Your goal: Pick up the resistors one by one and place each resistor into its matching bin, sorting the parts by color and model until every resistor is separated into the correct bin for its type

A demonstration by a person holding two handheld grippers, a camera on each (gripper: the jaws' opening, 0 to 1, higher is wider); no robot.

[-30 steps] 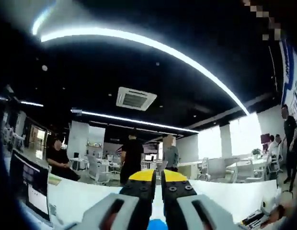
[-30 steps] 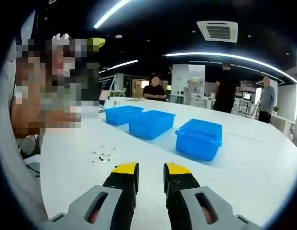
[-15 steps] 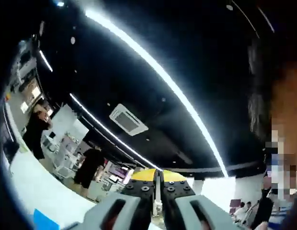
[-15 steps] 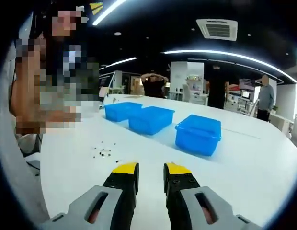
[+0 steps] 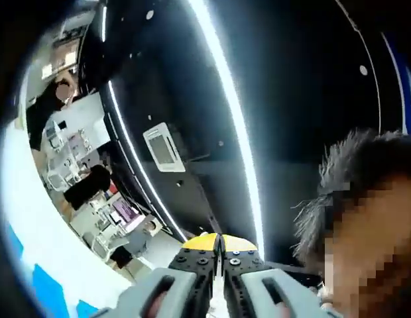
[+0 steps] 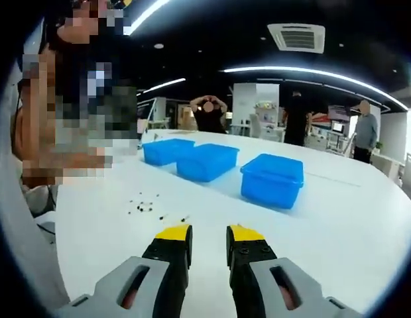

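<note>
Several small dark resistors (image 6: 144, 204) lie scattered on the white table (image 6: 325, 225), ahead and left of my right gripper (image 6: 209, 233). That gripper hovers low over the table, open, with nothing between its yellow-tipped fingers. Beyond the parts stand three blue bins in a row: left bin (image 6: 167, 150), middle bin (image 6: 207, 161), right bin (image 6: 272, 179). My left gripper (image 5: 219, 241) is tilted up toward the dark ceiling, its yellow tips pressed together with nothing visible between them.
A person's head (image 5: 364, 218) is close on the right of the left gripper view. People (image 6: 209, 116) stand or sit at the table's far side. A strip of white table (image 5: 33, 238) with blue bins (image 5: 50, 295) runs along that view's left edge.
The left gripper has rolled and tilted further up toward the ceiling, bringing the person's head into view. The right gripper has crept slightly forward over the table; the bins and resistors sit slightly nearer.
</note>
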